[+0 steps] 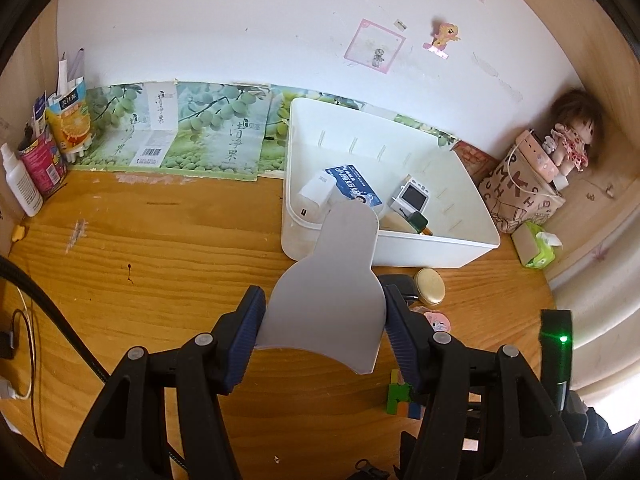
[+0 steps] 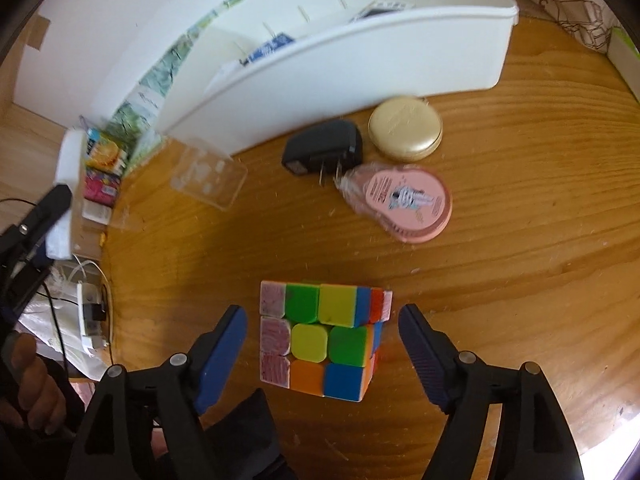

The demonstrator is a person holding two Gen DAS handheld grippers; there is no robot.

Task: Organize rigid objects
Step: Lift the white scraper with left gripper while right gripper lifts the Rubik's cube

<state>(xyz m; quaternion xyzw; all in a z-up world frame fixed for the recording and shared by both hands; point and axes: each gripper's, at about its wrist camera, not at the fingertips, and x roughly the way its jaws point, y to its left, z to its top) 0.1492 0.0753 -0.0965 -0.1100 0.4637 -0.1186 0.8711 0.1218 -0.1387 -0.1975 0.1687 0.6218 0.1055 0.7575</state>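
Right tongs [image 2: 322,344] spread, straddling multicoloured plastic puzzle cube [image 2: 320,336] on wooden counter [image 2: 520,240], pads at 9 and 3 o'clock, apparently clear. Cube looks light, stiff, slick; pinch flat opposite faces. Left tongs [image 1: 324,316] pinching grey bell-shaped plastic plate [image 1: 330,292], white storage bin [image 1: 400,246] at 12 o'clock.

- The grey scoop [image 1: 332,288] hides part of the blue box [image 1: 354,188] and the bin's [image 1: 400,248] near wall.
- The cube [image 1: 402,400] shows only partly behind a gripper finger [image 1: 404,344].
- The pink case [image 2: 404,202] near the bin is blurred; its print is unreadable.
- The doll's [image 1: 572,136] face is too small to tell.
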